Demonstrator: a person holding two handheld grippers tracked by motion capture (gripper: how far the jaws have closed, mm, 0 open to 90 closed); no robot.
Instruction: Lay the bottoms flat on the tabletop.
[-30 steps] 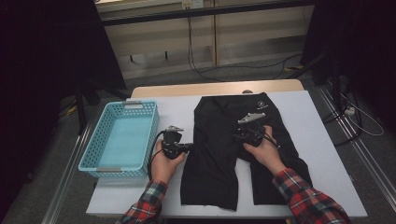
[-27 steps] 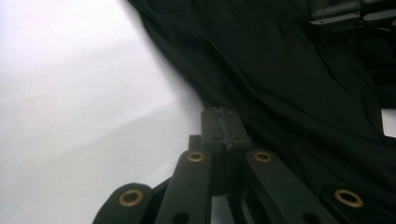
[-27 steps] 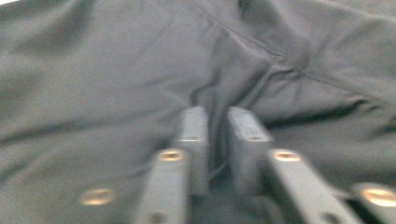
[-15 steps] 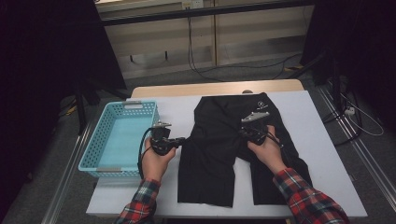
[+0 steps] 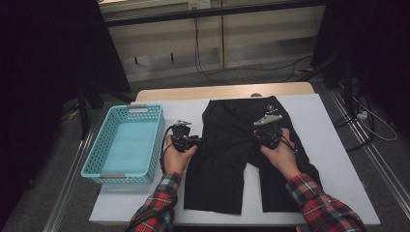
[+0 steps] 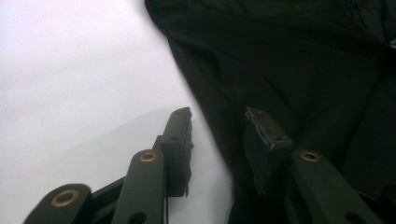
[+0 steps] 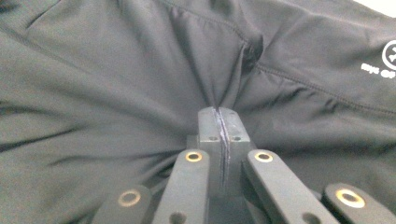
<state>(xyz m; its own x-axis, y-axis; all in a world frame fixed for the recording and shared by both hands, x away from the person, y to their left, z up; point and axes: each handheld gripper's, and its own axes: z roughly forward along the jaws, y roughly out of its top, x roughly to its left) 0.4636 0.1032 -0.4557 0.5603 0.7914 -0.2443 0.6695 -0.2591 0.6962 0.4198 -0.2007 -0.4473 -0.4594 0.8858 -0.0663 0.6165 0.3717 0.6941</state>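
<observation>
High view overhead, looking forward-down; both tool views close, sharing black shorts (image 5: 241,145).

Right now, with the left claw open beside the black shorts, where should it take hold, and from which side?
Best bet: the outer side edge of the black shorts, approached from the bare white table on the basket side. That hem lies flat and free between the left claw and its open jaws, while the right claw already pinches the crotch fabric.
</observation>
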